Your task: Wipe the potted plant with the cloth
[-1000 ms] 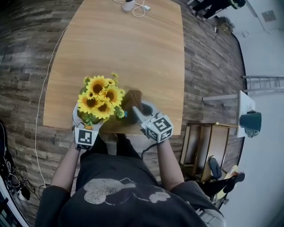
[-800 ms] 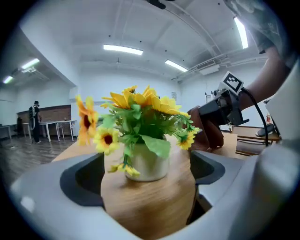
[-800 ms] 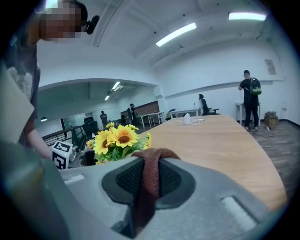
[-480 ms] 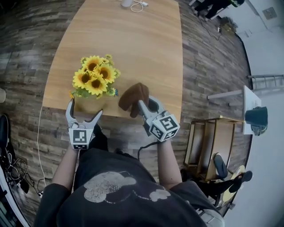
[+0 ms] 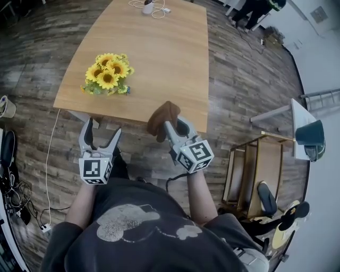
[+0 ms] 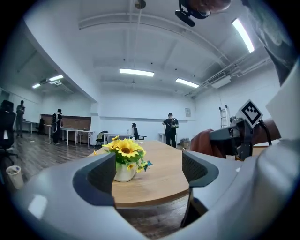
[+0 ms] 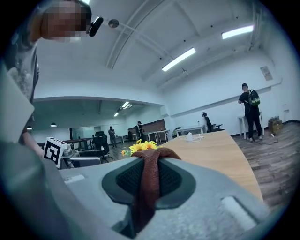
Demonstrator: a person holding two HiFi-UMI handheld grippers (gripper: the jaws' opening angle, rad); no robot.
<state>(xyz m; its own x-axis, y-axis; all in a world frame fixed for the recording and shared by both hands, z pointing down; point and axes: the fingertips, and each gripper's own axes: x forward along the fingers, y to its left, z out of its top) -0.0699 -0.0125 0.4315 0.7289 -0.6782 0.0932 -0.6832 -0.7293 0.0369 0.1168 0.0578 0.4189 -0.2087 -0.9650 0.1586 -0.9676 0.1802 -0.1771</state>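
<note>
The potted plant, yellow sunflowers in a small white pot, stands near the front left corner of the wooden table. My left gripper hangs off the table's front edge, well short of the plant; its jaws are closing with nothing between them. In the left gripper view the plant shows beyond the jaws. My right gripper is shut on the brown cloth, held at the table's front edge right of the plant. The cloth hangs pinched between the pads.
A white object with a coiled cable lies at the table's far end. Cables run along the wood floor at left. A small side table with a dark cup stands at right. People stand across the room.
Both grippers have drawn back from the plant and off the table's front edge. The left gripper let go of the pot and now stands apart from it. The right still holds the cloth.
</note>
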